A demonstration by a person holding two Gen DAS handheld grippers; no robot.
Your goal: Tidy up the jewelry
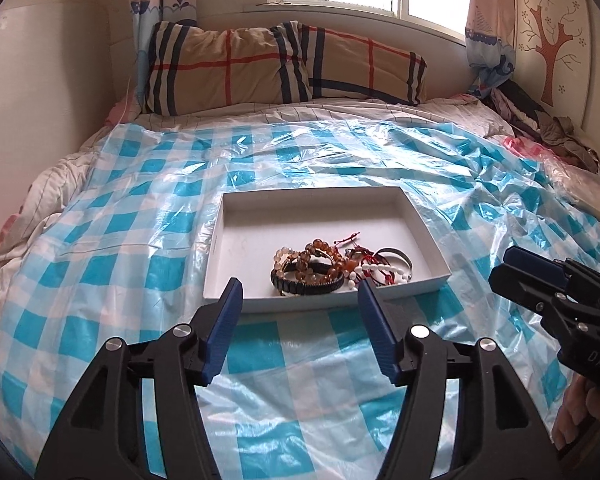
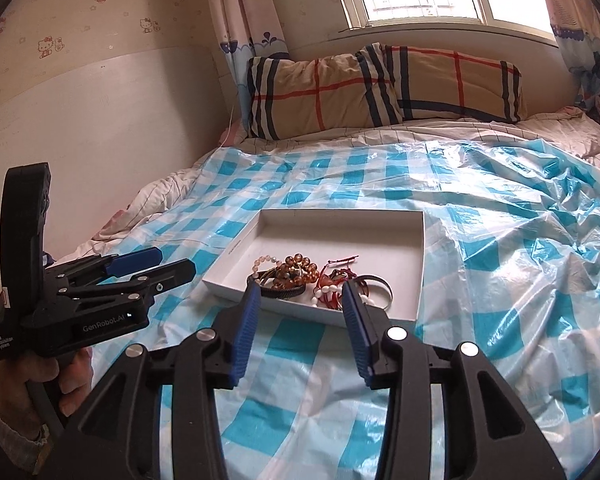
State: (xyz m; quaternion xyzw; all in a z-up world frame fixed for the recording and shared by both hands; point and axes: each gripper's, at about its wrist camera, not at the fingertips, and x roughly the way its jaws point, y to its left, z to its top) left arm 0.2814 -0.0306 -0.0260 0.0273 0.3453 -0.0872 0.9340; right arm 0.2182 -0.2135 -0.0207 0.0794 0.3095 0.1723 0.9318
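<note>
A shallow white tray (image 1: 260, 228) (image 2: 340, 232) lies on the bed. In its near right part sits a tangled jewelry pile (image 1: 324, 268) (image 2: 300, 270): amber bead bracelets (image 1: 316, 252), a black band (image 1: 296, 280), white beads (image 1: 376, 270), red cords and a silver bangle (image 1: 396, 258). My left gripper (image 1: 300, 286) (image 2: 176, 263) hovers open just short of the tray's near edge, with nothing between its blue pads. My right gripper (image 2: 301, 289) (image 1: 500, 266) is also open and empty, in front of the tray's near edge and to the right of the left one. A hand holds each handle.
A crinkled blue-and-white checked plastic sheet (image 1: 140, 240) covers the bed. Two plaid pillows (image 1: 228, 68) lean against the headboard under the window. Crumpled clothes (image 1: 540, 120) lie at the far right. A wall runs along the bed's left side.
</note>
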